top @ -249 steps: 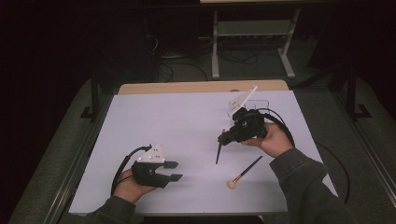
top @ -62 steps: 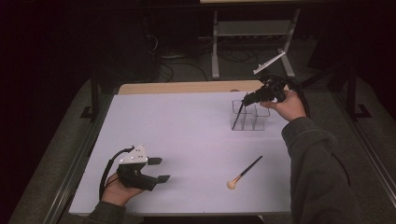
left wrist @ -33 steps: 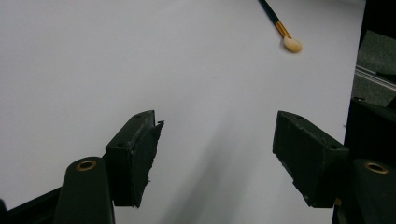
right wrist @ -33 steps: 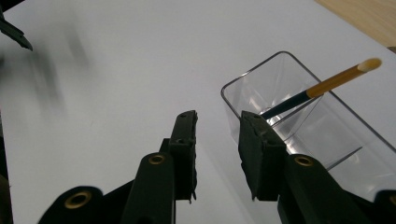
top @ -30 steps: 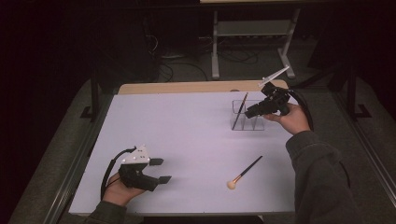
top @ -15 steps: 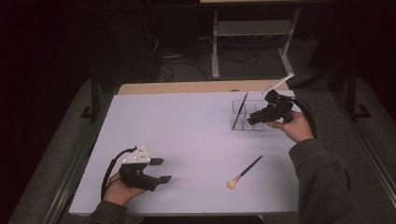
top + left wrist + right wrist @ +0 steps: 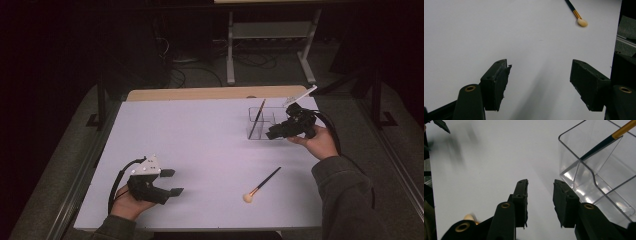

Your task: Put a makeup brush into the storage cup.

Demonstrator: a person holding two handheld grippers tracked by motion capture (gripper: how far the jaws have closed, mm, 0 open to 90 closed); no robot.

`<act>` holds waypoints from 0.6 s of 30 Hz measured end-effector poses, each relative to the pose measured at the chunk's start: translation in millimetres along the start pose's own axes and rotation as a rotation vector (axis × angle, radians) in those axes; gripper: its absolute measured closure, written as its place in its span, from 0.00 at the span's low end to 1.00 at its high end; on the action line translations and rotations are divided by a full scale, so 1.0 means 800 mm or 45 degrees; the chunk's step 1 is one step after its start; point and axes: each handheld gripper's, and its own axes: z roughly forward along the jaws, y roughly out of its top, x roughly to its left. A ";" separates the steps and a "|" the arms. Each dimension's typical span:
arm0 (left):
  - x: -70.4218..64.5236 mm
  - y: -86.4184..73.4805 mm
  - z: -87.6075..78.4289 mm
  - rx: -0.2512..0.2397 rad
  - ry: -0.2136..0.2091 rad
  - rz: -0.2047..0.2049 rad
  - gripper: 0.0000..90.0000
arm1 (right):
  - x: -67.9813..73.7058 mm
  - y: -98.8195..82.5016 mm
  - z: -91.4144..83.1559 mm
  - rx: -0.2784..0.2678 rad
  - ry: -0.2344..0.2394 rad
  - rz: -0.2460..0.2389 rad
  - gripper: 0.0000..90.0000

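With one brush already leaning inside the clear organiser [image 7: 262, 122], the work in hand looks like gathering brushes into that box, and the step now is the turn from the stowed brush to the one left out. Beneath everything lies the white table [image 7: 210, 140], bare apart from these few things. At its far right stands the organiser, just ahead of and to the right of the right gripper's jaws in the right gripper view [image 7: 599, 177], apart from them and not touched. That right gripper [image 7: 274, 134] has its jaws a modest gap apart with nothing between them; the pads are bare and the table shows through the gap. At the near left the left gripper [image 7: 170, 182] rests low by the table with its jaws spread wide and empty. The dark-handled brush [image 7: 257, 119] stands tilted in the organiser, its gold ferrule [image 7: 624, 128] up past the rim. Smallest is the loose brush [image 7: 261, 185], flat on the table with its pale head [image 7: 582, 22] far ahead of the left jaws and off to their right.

Next, I judge, the right gripper must come back and down to the loose brush, open enough to straddle the thin handle crosswise, and close near its middle so it lifts level.
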 end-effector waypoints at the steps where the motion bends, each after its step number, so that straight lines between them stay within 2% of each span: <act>1: 0.000 0.000 0.000 -0.001 0.000 0.000 0.34 | 0.001 -0.001 0.000 0.003 0.003 0.002 0.70; 9: 0.001 -0.001 -0.001 -0.001 0.003 -0.007 0.33 | 0.005 -0.011 0.004 0.006 0.006 -0.018 0.69; 18: 0.002 -0.001 0.000 0.001 0.001 -0.010 0.33 | 0.008 -0.020 0.001 0.011 -0.004 -0.003 0.65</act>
